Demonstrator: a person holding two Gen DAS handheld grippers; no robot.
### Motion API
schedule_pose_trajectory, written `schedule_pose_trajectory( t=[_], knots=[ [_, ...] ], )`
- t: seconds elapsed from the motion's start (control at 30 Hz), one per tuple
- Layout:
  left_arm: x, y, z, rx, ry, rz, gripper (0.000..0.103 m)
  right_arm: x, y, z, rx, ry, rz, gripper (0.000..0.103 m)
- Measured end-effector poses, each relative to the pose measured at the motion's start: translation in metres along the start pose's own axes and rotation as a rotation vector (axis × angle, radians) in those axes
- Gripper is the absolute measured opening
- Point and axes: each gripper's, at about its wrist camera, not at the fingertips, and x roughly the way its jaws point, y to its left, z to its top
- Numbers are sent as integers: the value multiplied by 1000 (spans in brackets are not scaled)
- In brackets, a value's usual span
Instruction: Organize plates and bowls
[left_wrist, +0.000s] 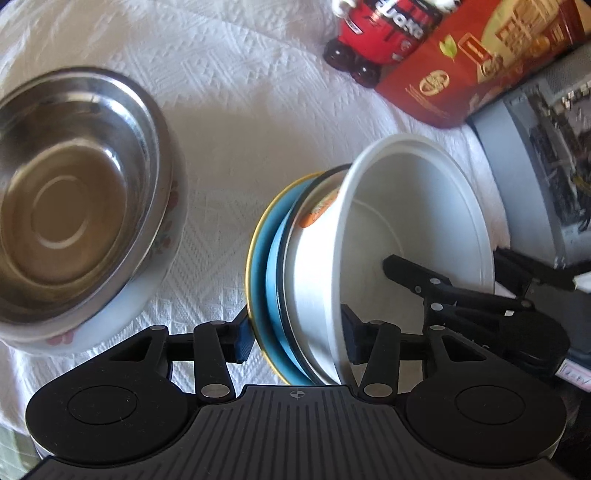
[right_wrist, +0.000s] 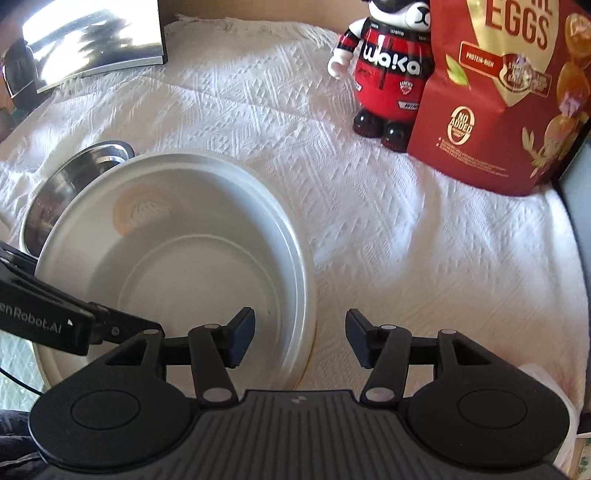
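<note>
Left wrist view: judged best to draw both tools straight up and away from the rim, so no pad snagged and tipped the round white bowl (left_wrist: 406, 206) stacked on the blue, yellow-rimmed plate (left_wrist: 260, 266). Found the left hand-held gripper (left_wrist: 295, 332) spread wide astride the stack's near edge, one pad outside the plate, one inside the bowl, clamping nothing. Found the right hand-held gripper (right_wrist: 300, 328) likewise parted and empty across the bowl's rim, the stack resting on the white woven cloth (right_wrist: 369, 221) near the round steel bowl (left_wrist: 74, 199).
</note>
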Motion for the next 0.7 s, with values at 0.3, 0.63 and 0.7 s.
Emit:
schedule_pose_trajectory(
  t=[0.3,0.63,0.7],
  knots=[
    [1,2,5,-25,-1,5,45,10,-38,-2,298,31,107,58],
    [-1,1,1,-59,-33,33,42,19,-40,-1,315,118,271,58],
    [-1,1,-1,-75,-42,34,42,26,-38,0,305,147,296,57]
  ],
)
